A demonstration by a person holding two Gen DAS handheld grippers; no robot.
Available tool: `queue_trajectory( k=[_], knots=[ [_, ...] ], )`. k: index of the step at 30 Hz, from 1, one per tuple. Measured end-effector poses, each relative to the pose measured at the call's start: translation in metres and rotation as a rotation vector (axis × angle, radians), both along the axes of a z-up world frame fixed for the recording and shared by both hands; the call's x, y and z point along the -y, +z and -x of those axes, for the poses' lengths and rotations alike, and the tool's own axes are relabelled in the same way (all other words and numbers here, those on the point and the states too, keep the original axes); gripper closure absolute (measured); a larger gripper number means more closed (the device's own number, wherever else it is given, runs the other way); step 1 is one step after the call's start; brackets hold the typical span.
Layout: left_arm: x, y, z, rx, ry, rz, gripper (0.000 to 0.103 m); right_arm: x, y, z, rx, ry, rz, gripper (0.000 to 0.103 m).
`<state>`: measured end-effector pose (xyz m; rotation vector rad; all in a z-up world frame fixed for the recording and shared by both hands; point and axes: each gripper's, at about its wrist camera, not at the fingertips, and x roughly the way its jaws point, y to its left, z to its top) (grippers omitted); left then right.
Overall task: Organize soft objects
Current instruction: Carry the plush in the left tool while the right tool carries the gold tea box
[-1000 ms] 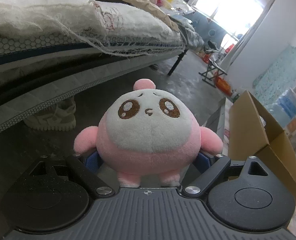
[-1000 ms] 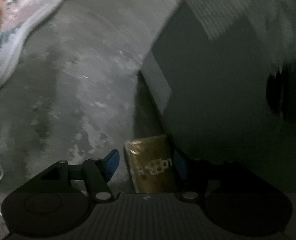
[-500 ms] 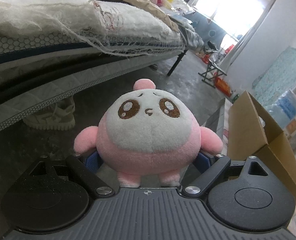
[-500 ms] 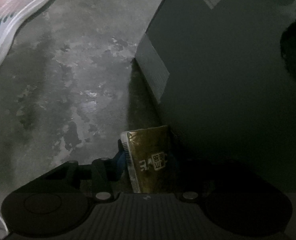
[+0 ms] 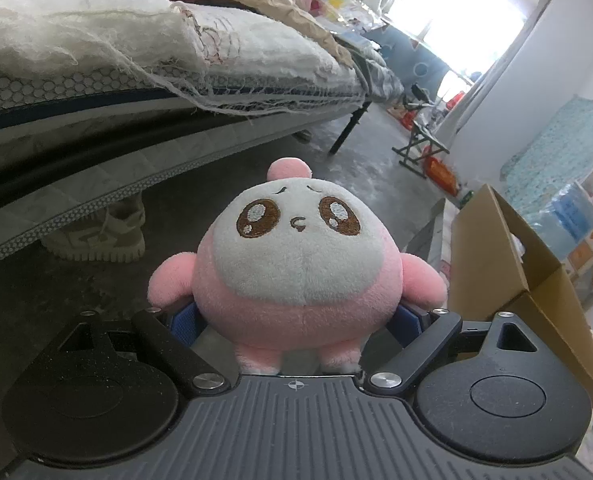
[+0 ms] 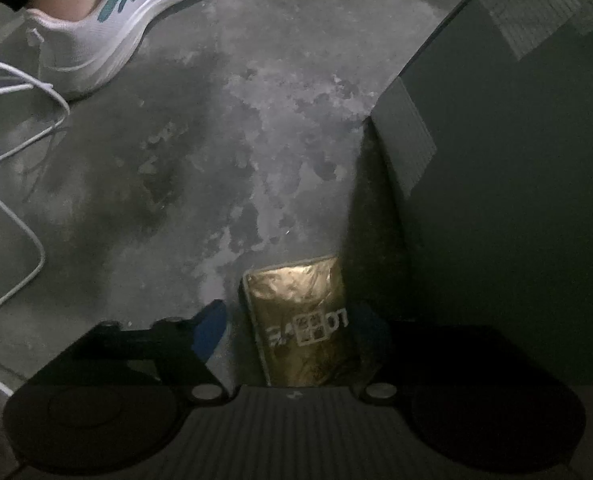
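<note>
Plush toy (image 5: 296, 268) is clamped low on its pink body by the left gripper (image 5: 296, 320), carried above the floor beside the bed

Nearest the right gripper (image 6: 284, 324), a gold packet (image 6: 302, 320) is seen lying between blue pads parted around it, apparently not pinched; its print cannot be read. Farther off, a cardboard box (image 5: 508, 264) is seen open, nothing visibly stowed yet, so the sorting is judged barely begun, with both items left to place. Beyond, a sneaker (image 6: 108, 28) is glimpsed
</note>
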<state>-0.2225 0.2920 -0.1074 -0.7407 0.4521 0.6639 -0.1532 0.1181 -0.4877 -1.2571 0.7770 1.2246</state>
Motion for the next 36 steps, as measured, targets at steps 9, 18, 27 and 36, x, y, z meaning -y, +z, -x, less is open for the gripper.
queue_trajectory(
  k=[9,18,27,36],
  knots=[
    [0.0,0.0,-0.003,-0.002,-0.007,0.001,0.012,-0.014,-0.015,-0.033,-0.137,-0.151,0.041,0.065],
    [0.006,0.007,-0.002,0.023,-0.016,-0.022,0.012,0.005,0.046,-0.012,-0.12,-0.066,-0.045,0.066],
    [0.04,0.048,-0.005,0.087,-0.066,-0.082,0.012,0.03,0.199,0.015,-0.154,-0.059,-0.384,0.066],
    [0.106,0.105,-0.027,0.125,-0.144,-0.184,0.012,0.088,0.319,0.017,-0.163,-0.138,-0.771,0.066]
  ],
)
